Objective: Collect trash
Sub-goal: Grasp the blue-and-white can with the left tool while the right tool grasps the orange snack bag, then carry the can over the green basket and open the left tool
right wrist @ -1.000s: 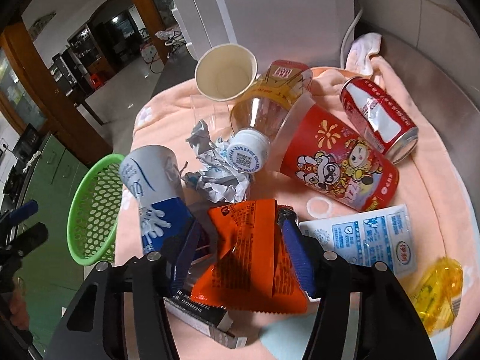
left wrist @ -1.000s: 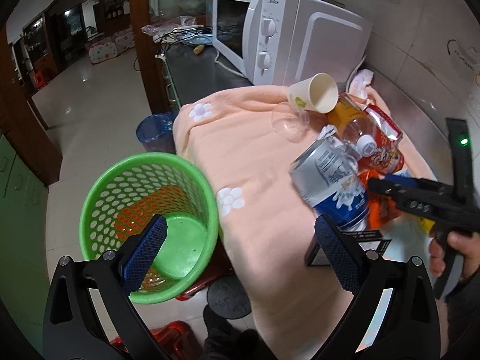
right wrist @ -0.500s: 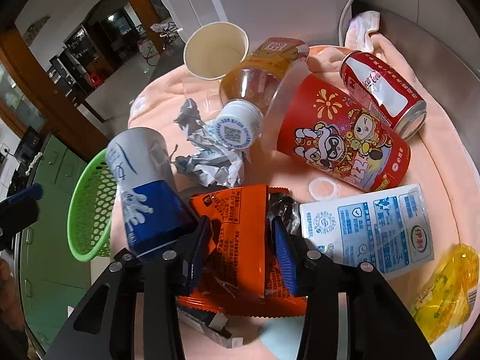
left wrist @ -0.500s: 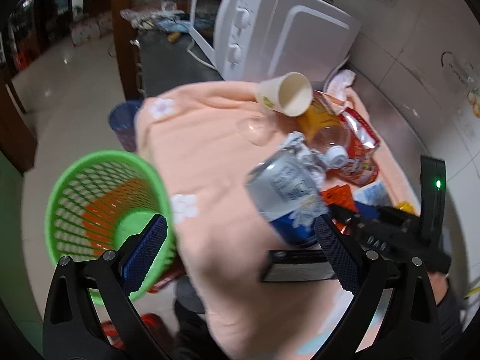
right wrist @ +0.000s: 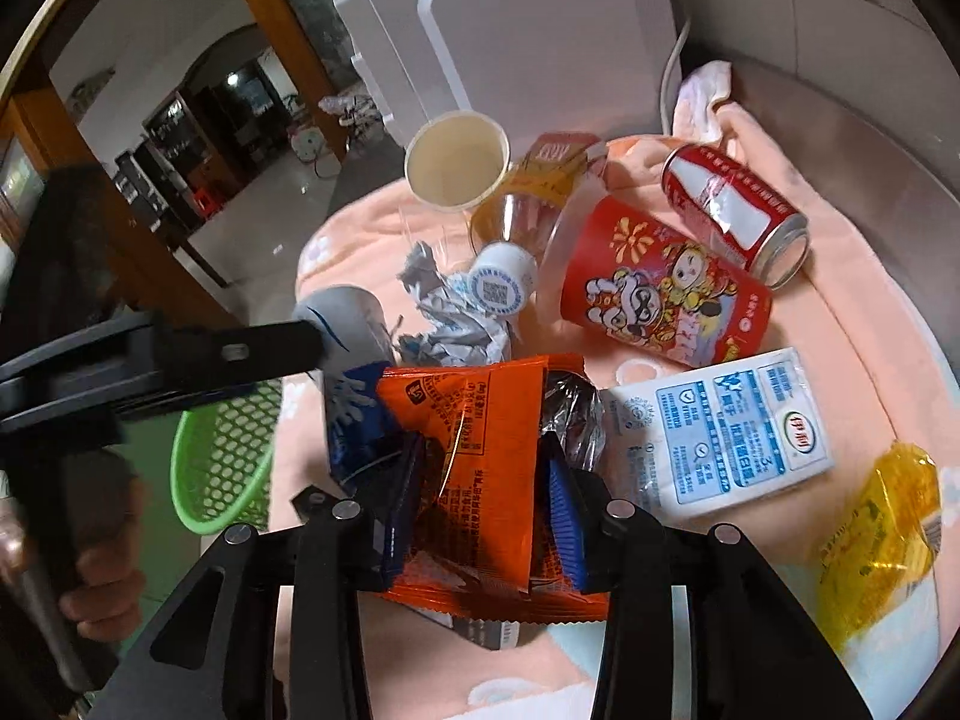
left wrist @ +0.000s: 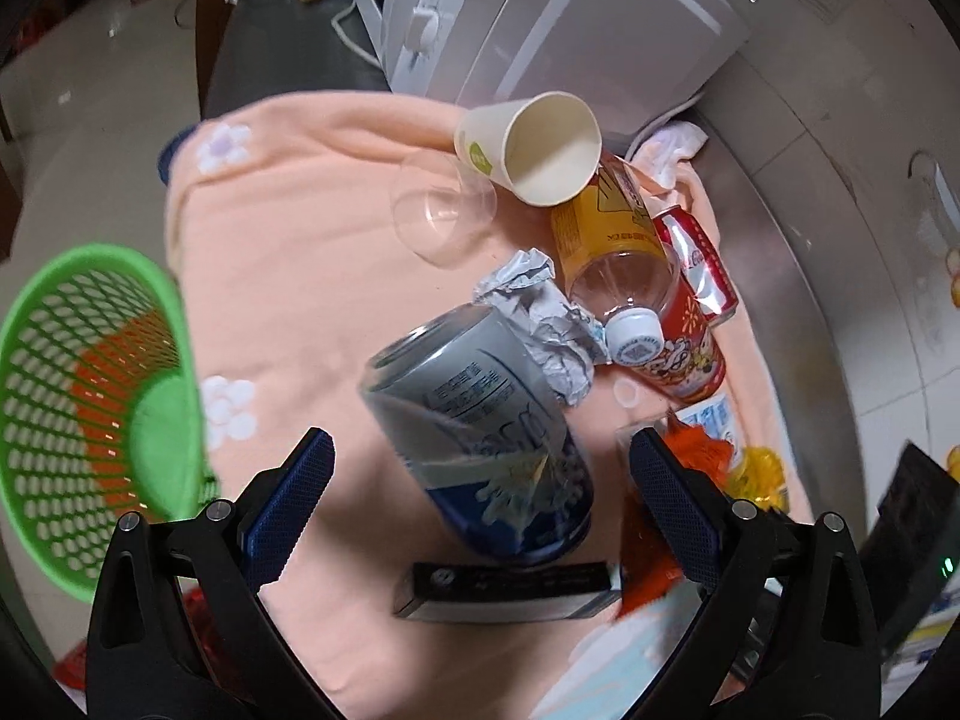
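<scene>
A: Which step is this?
B: Picking up. The right hand-held gripper (right wrist: 480,498) has just been closing and now pinches the orange snack wrapper (right wrist: 474,420) on the desk (left wrist: 312,276). Next, I judge, carry it to the green basket (left wrist: 90,408) beside the desk

A: And the left hand-held gripper (left wrist: 480,504)?
B: Spread wide over the grey-blue can (left wrist: 480,432), touching nothing. That can, the red cup (right wrist: 660,294), milk carton (right wrist: 726,426) and crumpled paper (left wrist: 540,324) crowd the way

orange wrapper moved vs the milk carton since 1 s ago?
Yes. The orange wrapper, jaws of the right gripper just closed on it, now sits lifted, its right edge farther from the milk carton.
</scene>
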Motion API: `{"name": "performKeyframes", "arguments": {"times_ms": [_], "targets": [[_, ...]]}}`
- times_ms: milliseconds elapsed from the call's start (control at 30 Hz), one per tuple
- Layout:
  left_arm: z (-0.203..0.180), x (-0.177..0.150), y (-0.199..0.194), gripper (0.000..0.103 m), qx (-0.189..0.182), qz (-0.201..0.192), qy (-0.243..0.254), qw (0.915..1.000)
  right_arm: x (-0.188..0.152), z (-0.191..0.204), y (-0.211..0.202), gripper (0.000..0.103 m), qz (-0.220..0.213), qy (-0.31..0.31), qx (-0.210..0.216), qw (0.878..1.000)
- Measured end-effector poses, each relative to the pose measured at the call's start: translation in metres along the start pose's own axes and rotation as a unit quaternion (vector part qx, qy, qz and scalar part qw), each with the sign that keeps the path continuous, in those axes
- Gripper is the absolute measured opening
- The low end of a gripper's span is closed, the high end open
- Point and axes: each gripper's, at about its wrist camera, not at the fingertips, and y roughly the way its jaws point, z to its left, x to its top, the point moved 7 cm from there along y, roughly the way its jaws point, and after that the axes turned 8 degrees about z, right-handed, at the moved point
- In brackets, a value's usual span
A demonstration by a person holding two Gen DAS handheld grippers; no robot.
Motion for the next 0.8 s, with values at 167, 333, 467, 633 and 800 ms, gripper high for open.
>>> {"name": "performKeyframes", "arguments": {"times_ms": [167, 333, 467, 633, 800], "targets": [[0.008, 0.004, 0.016, 0.095, -0.029, 0.021, -0.032, 0.9988, -0.001, 0.006, -0.014, 0.038, -0.017, 0.002, 0.003, 1.0], [0.012, 0.002, 0.028, 0.083, -0.055, 0.037, -0.046, 0.9967, -0.004, 0.01, -0.024, 0.038, -0.026, 0.001, 0.001, 1.0], [0.013, 0.003, 0.032, 0.079, -0.071, 0.035, -0.049, 0.9956, -0.004, 0.011, -0.024, 0.038, -0.028, 0.001, 0.0, 1.0], [0.013, 0.003, 0.025, 0.078, -0.084, 0.023, -0.045, 0.9952, -0.008, 0.016, -0.026, 0.038, -0.026, -0.003, -0.003, 1.0], [0.014, 0.001, 0.004, 0.078, -0.099, 0.003, -0.035, 0.9944, -0.008, 0.026, -0.031, 0.038, -0.029, -0.012, -0.001, 1.0]]}}
